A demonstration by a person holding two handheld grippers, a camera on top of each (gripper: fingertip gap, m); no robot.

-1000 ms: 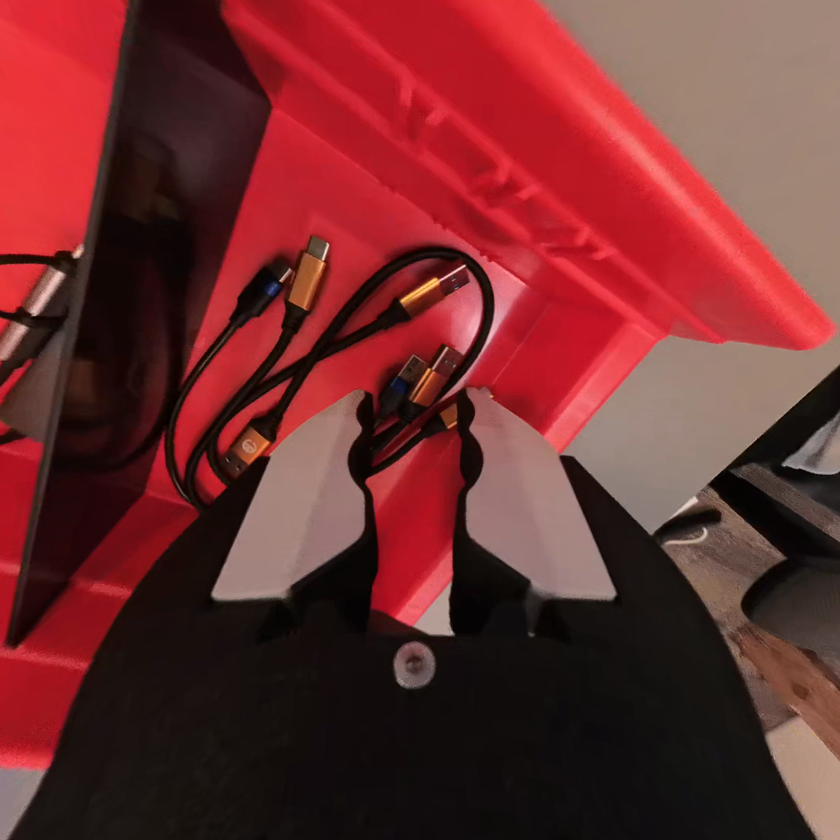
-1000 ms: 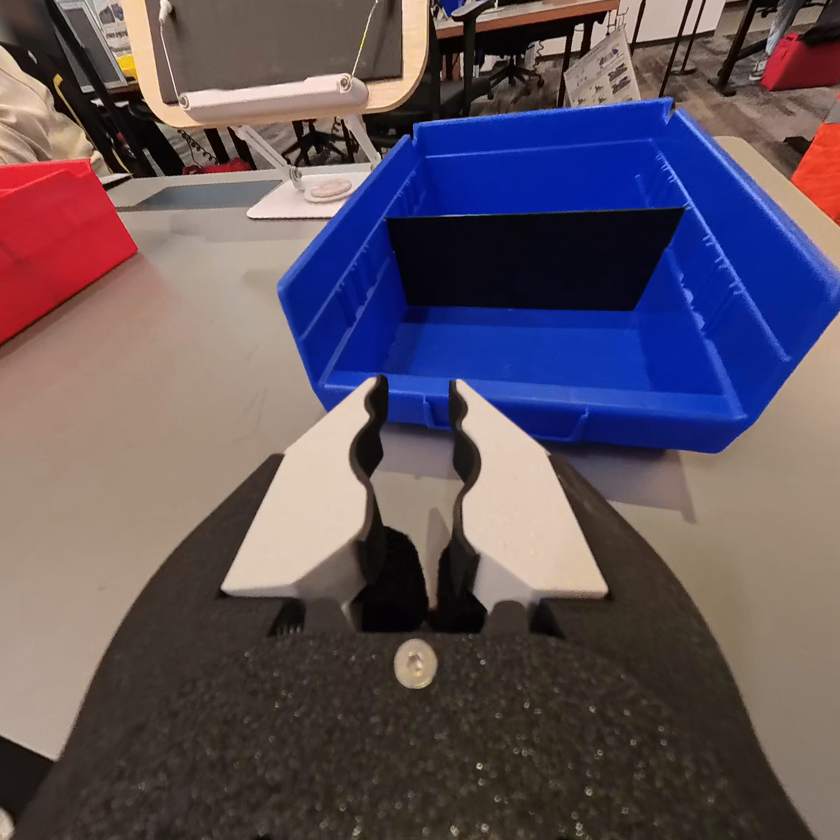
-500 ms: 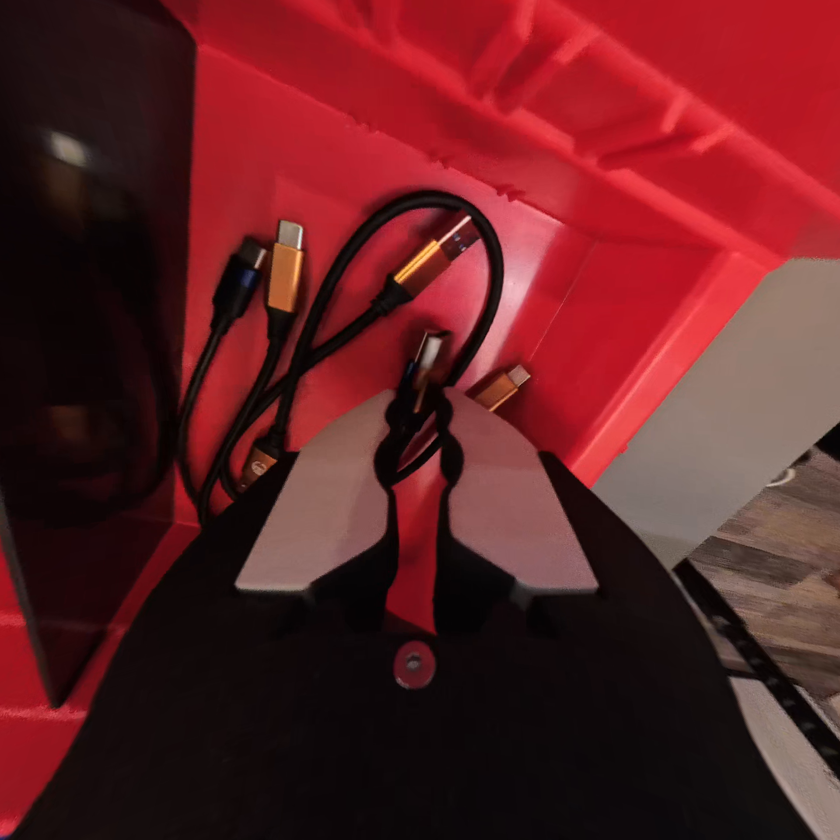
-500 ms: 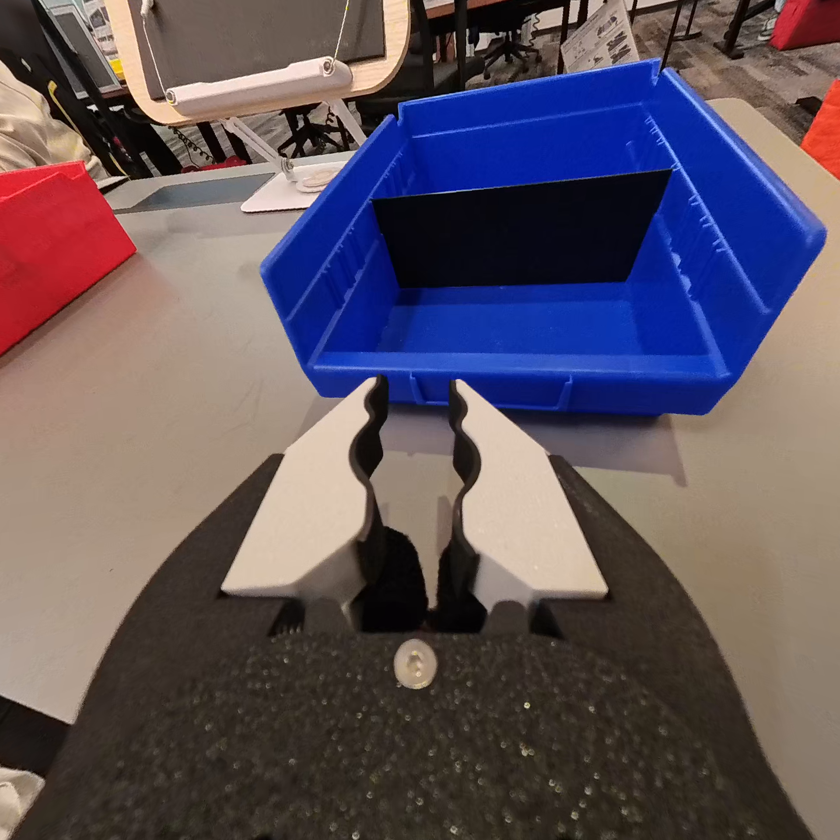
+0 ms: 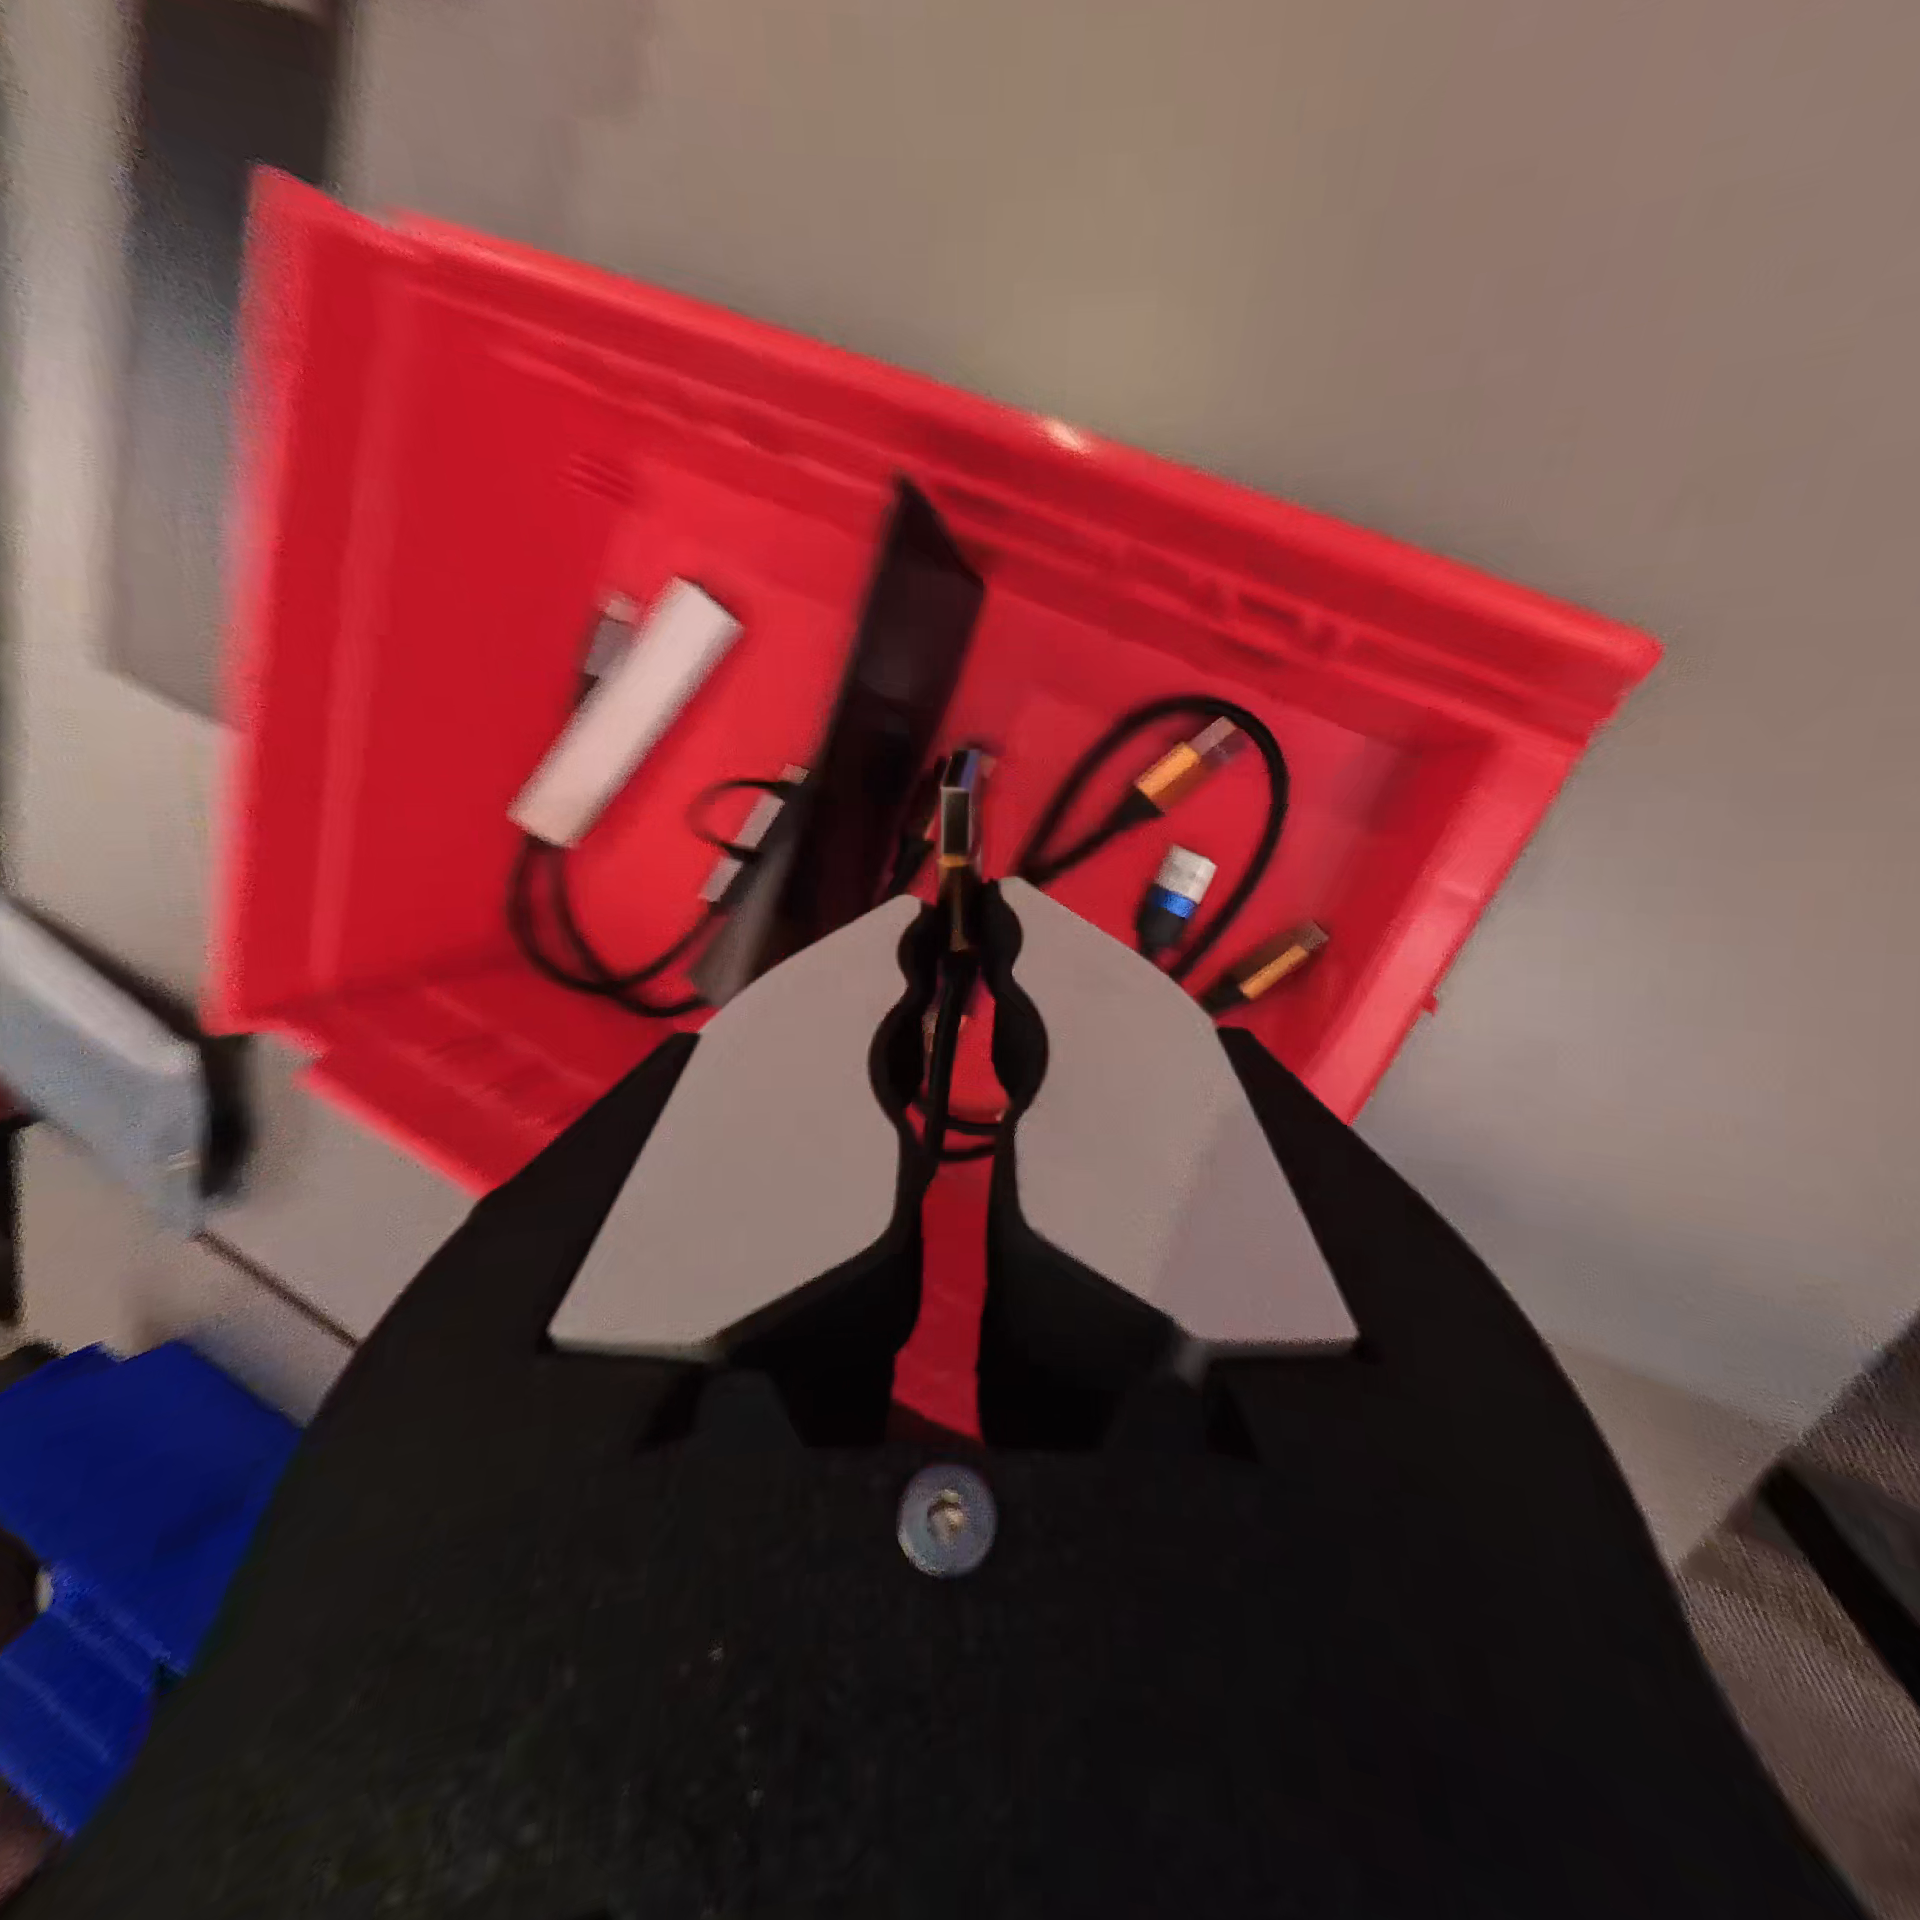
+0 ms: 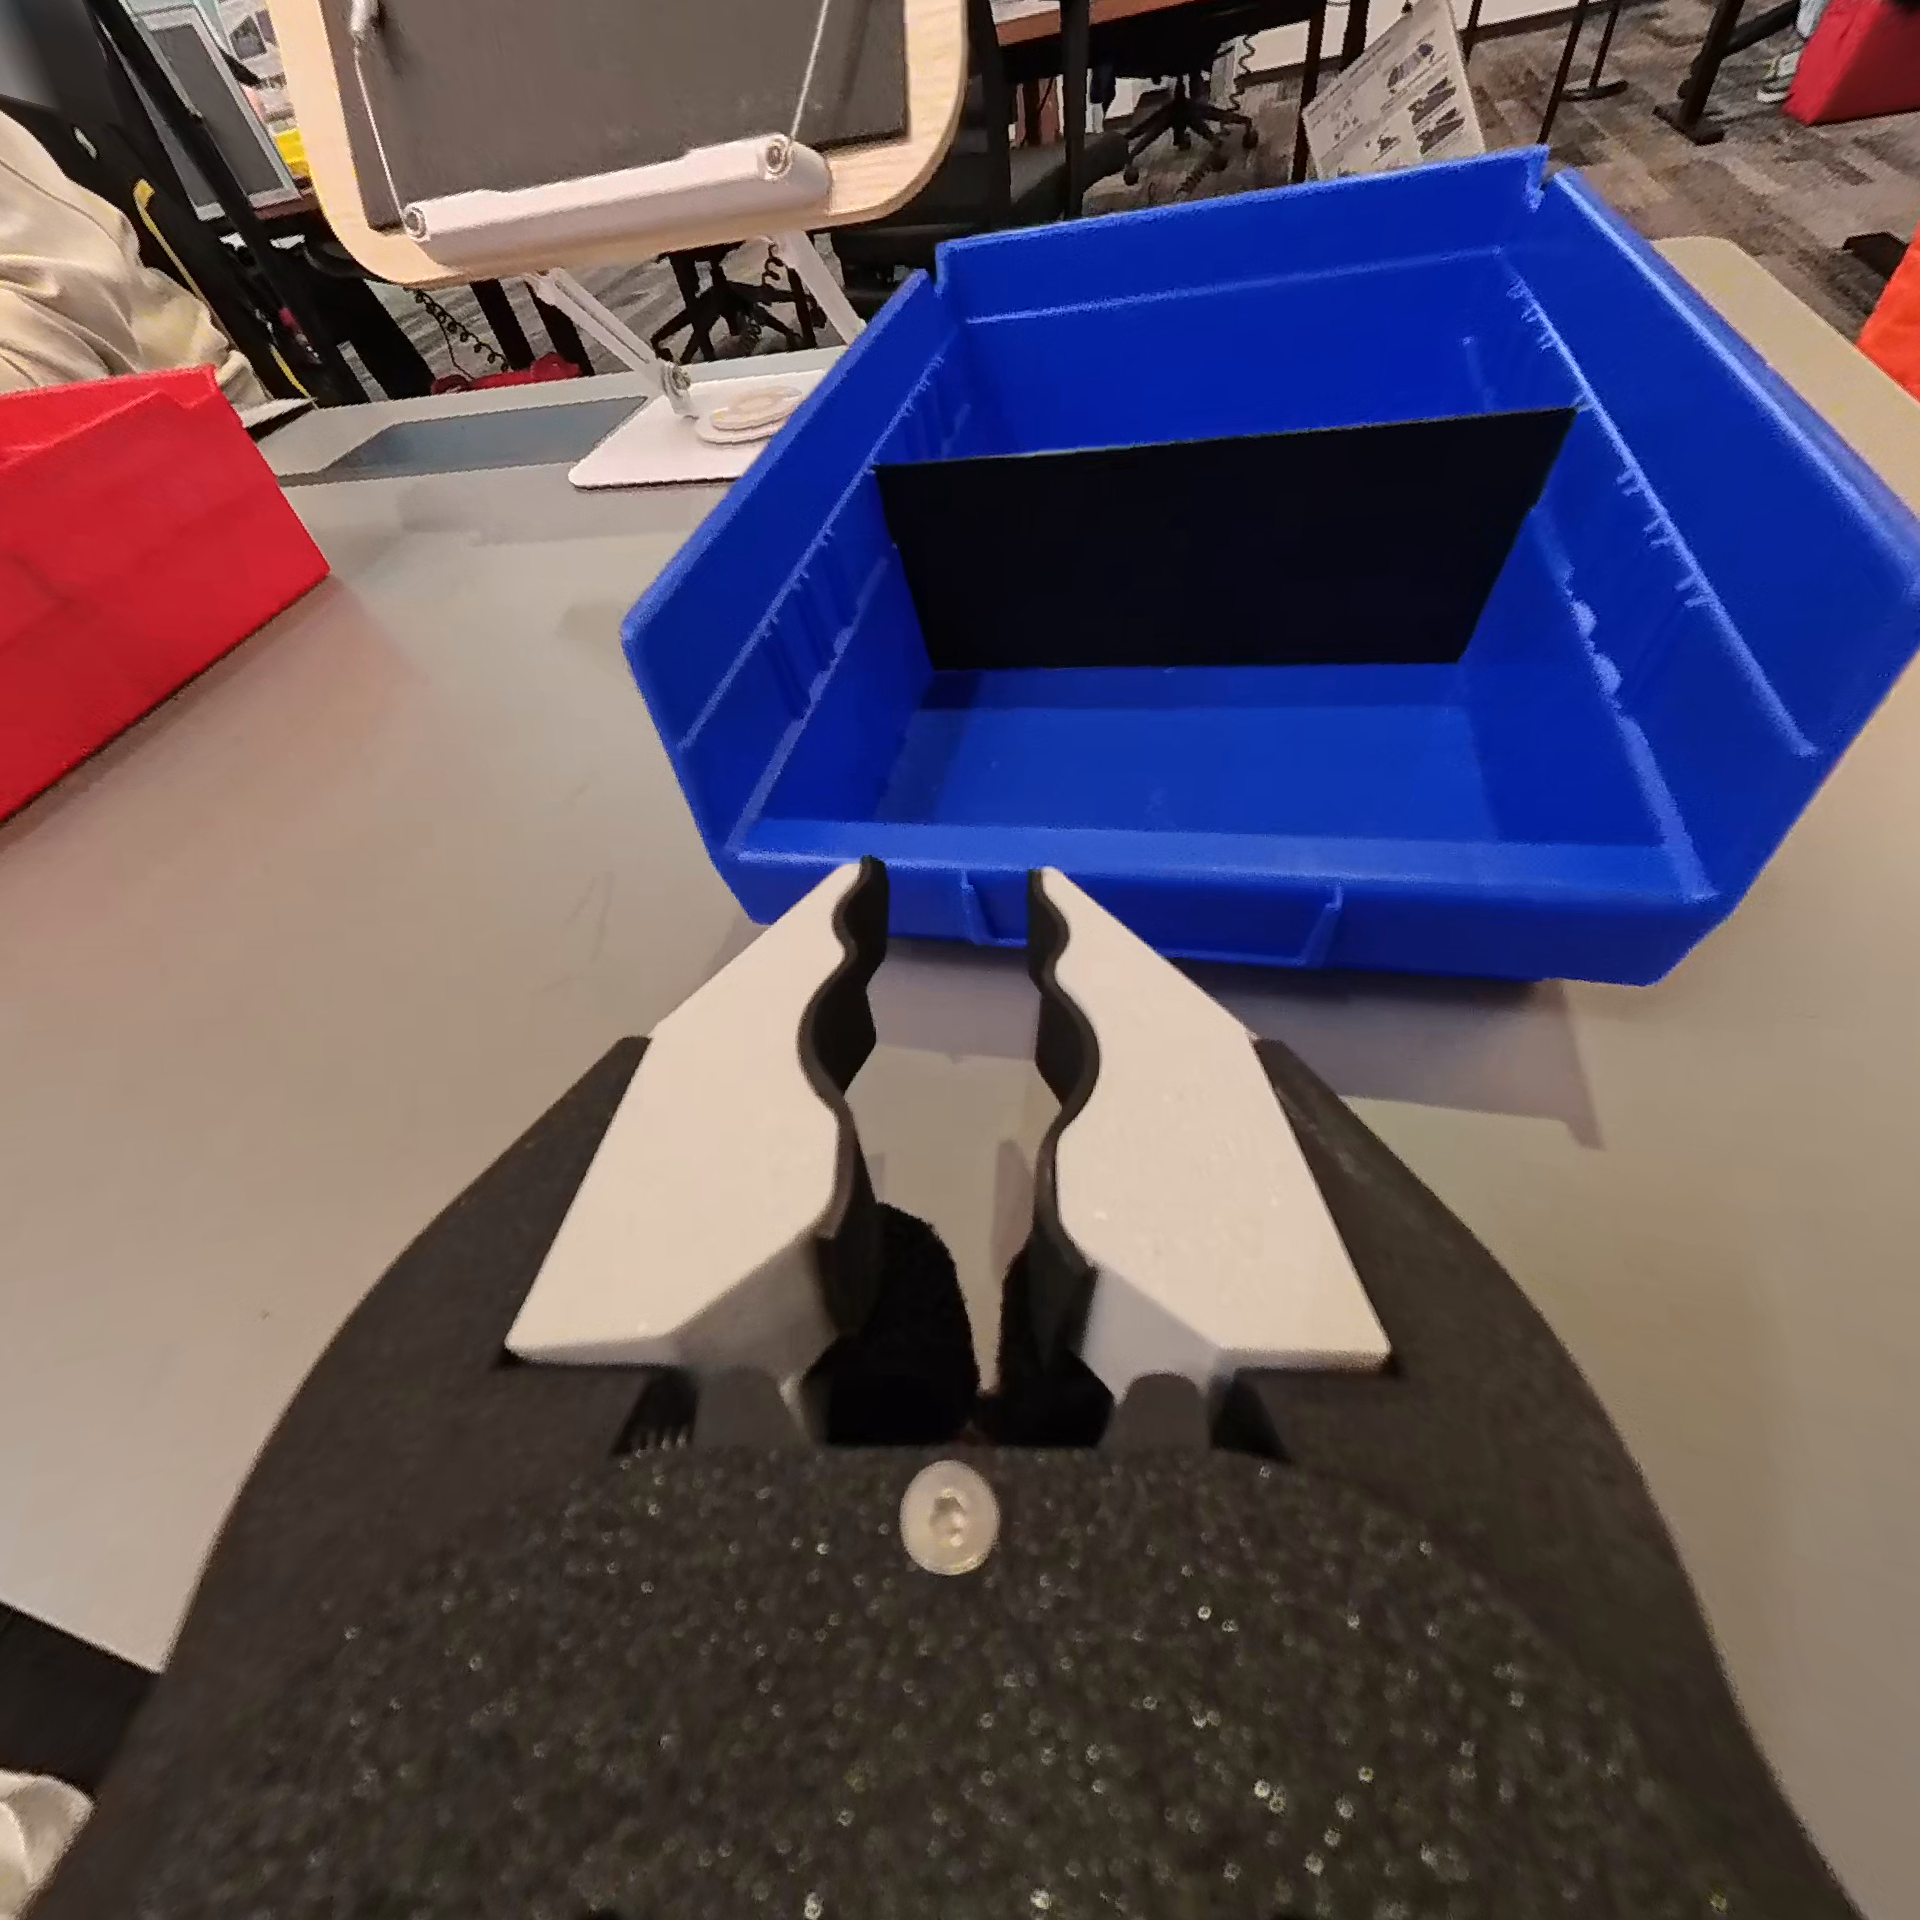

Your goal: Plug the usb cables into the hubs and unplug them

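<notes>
My left gripper [image 5: 961,914] is shut on a short black USB cable with a gold plug [image 5: 956,831] and holds it above the red bin [image 5: 436,436]. The cable hangs down between the fingers. In the bin's right compartment lie more short cables with gold plugs [image 5: 1184,774] and a blue plug [image 5: 1179,888]. A black divider [image 5: 883,727] splits the bin. A silver hub [image 5: 634,712] with its cable lies in the left compartment. My right gripper [image 6: 951,883] is open and empty, low over the grey table just before the blue bin [image 6: 1299,904].
The blue bin has a black divider [image 6: 1216,551] and its near compartment shows nothing inside. A corner of it shows in the left wrist view [image 5: 114,1475]. The red bin [image 6: 135,551] stands at the left. A white stand with a wood-framed board [image 6: 623,208] stands behind the table. My right fingertips sit around 55 centimetres from my left ones. The right gripper is farther from the silver hub [image 5: 634,712], some 60 centimetres, than the left, some 20 centimetres.
My left gripper has shut on one cable and lifted it up out of the red bin, pulling well back. My right gripper has stayed open, shifting only slightly before the blue bin.
</notes>
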